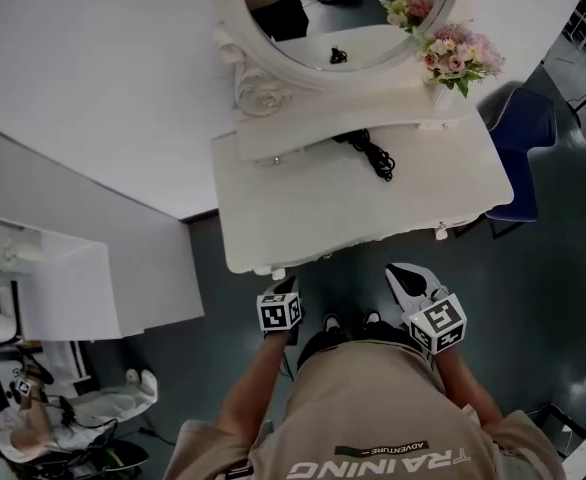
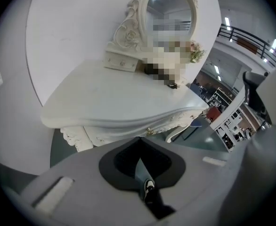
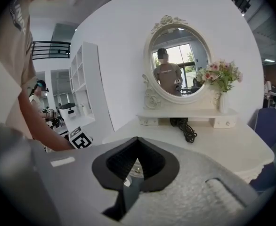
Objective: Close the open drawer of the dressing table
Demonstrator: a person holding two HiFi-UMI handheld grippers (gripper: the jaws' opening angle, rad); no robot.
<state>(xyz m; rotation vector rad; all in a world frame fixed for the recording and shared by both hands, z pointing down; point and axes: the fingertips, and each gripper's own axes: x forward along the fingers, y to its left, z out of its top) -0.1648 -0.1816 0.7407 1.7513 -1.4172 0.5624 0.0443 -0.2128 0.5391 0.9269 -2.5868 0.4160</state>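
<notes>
The white dressing table (image 1: 303, 208) stands in front of me, with an oval mirror (image 1: 343, 18) at its back. Its carved front apron (image 2: 128, 131) carries a small gold knob (image 2: 150, 132), and no drawer sticks out past the tabletop edge. My left gripper (image 1: 285, 284) is shut and empty, its tip just below the front edge near a knob (image 1: 278, 273). In the left gripper view the left gripper (image 2: 139, 138) points at the apron. My right gripper (image 1: 401, 273) is shut too, held clear of the front edge. In its own view the right gripper (image 3: 137, 138) faces the tabletop.
A black cable (image 1: 371, 151) lies on the tabletop and pink flowers (image 1: 458, 56) stand at the mirror's right. A blue chair (image 1: 528, 133) is to the table's right, a white shelf unit (image 1: 63, 288) to the left. A seated person (image 1: 18, 413) is at lower left.
</notes>
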